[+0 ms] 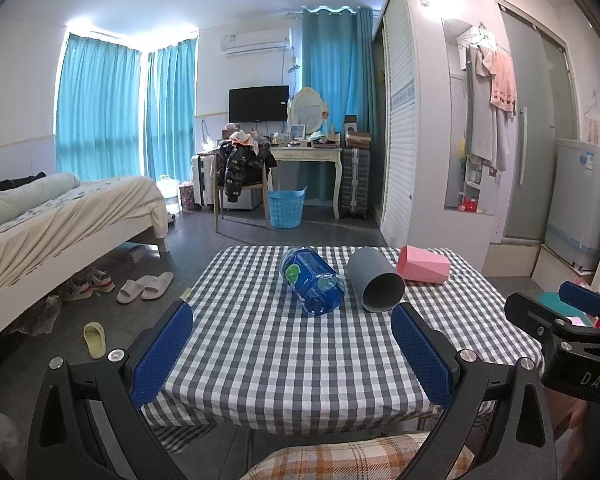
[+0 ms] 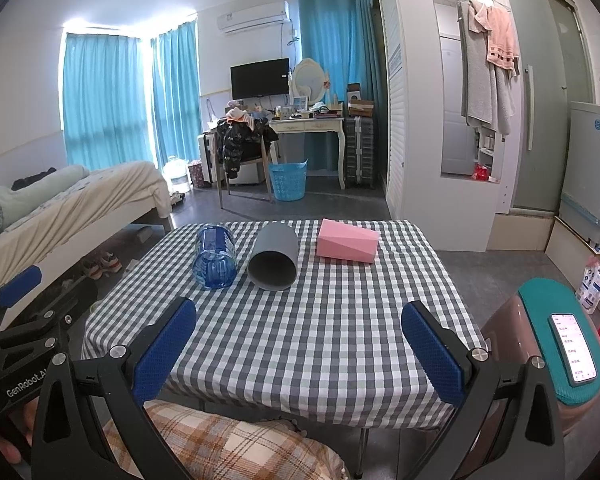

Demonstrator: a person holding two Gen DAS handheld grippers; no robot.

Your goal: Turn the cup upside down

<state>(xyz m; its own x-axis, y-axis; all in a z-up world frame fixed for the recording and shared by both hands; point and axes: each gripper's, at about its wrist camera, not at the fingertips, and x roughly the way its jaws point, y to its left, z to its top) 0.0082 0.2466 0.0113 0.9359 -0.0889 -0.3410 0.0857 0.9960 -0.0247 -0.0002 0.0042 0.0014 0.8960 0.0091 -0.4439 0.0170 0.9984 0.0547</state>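
Three cups lie on their sides at the far part of a checked table (image 1: 284, 360) (image 2: 340, 340). A clear blue cup (image 1: 312, 280) (image 2: 215, 258) is on the left, a grey cup (image 1: 374, 280) (image 2: 274, 258) in the middle with its mouth toward me, and a pink faceted cup (image 1: 422, 264) (image 2: 348, 245) on the right. My left gripper (image 1: 292, 356) is open and empty above the table's near edge. My right gripper (image 2: 300, 352) is open and empty, also at the near edge. Both are well short of the cups.
A stool with a teal seat (image 2: 540, 312) and a phone (image 2: 574, 346) stands right of the table. A bed (image 1: 60, 216), slippers (image 1: 144, 286) and shoes are on the left. A plaid cushion (image 2: 220, 444) lies below the near edge. A blue basket (image 1: 286, 208) stands behind.
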